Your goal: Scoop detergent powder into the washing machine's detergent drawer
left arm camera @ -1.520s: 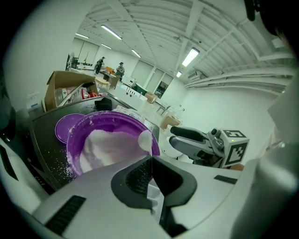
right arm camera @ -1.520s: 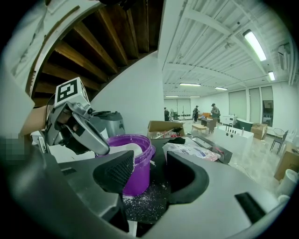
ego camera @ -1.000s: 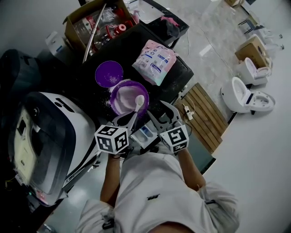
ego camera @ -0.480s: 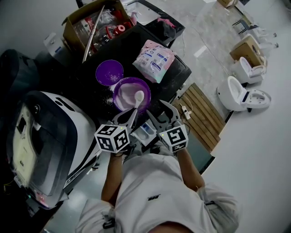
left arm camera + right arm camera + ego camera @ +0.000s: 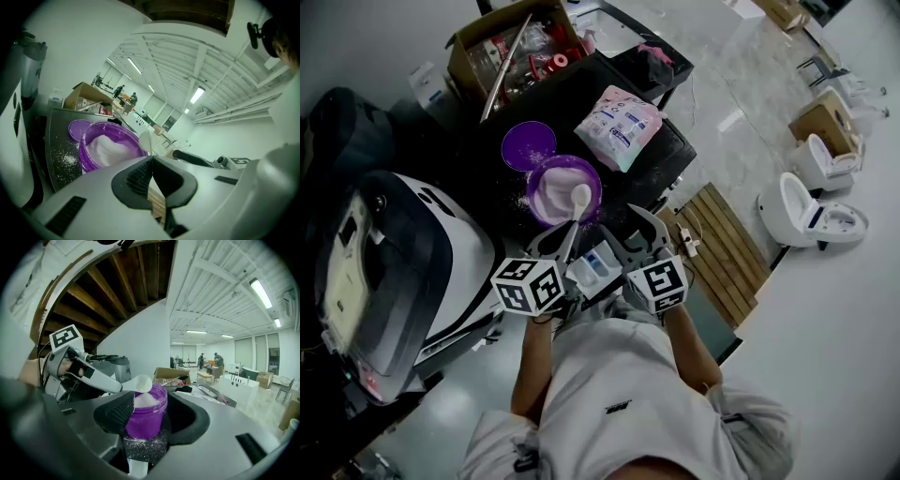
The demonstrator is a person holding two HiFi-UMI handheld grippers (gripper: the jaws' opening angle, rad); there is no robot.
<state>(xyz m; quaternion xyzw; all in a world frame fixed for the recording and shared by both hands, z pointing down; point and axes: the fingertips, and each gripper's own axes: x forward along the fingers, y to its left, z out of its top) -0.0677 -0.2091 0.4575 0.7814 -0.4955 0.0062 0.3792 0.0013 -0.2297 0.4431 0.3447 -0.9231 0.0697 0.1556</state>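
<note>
Spoon (image 5: 140,383): we find it heaped, barely shifted over the tub (image 5: 88,158).
Left gripper (image 5: 151,161): clamps its handle.
Right gripper (image 5: 150,414): spread, empty.
Drawer (image 5: 598,266): next, we judge.

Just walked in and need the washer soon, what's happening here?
A person with a gripper in each hand is scooping detergent. The left gripper is shut on a white spoon, its powder-filled bowl above the purple tub. The right gripper is open, holding nothing, by the pulled-out detergent drawer.

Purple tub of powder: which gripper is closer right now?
Left. The left gripper sits just short of the purple tub, holding its spoon over it; the right gripper is open, farther off beside it.
</note>
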